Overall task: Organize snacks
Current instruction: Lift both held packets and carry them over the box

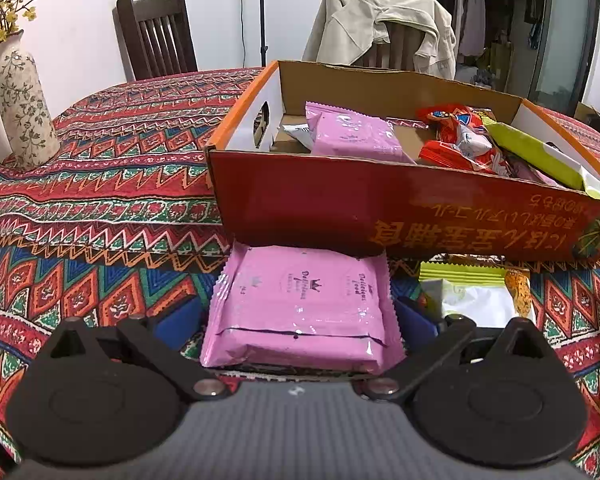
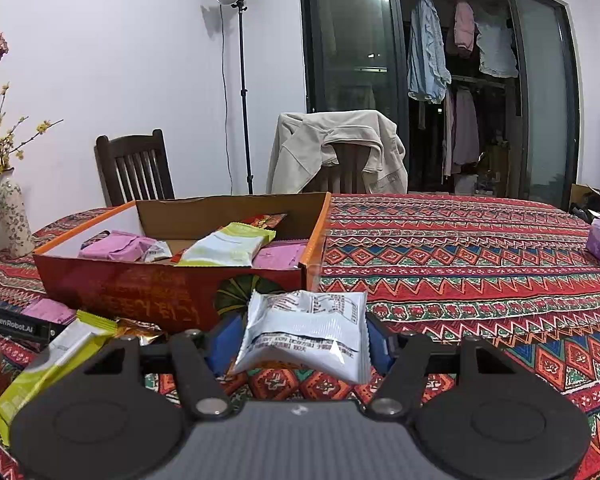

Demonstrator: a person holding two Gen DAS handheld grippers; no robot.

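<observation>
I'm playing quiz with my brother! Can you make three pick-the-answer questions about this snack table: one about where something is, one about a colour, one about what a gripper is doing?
1. Where is the green and white packet outside the box?
A. on the tablecloth in front of the box
B. on a chair
C. in the vase

2. What colour is the packet between the left gripper's jaws?
A. blue
B. pink
C. black

3. What is the right gripper doing?
A. holding a white packet
B. holding a cup
C. holding nothing

Answers: 1 A, it lies before the red box. 2 B, the wrapper is pink. 3 A, its jaws press the white packet's sides.
</observation>
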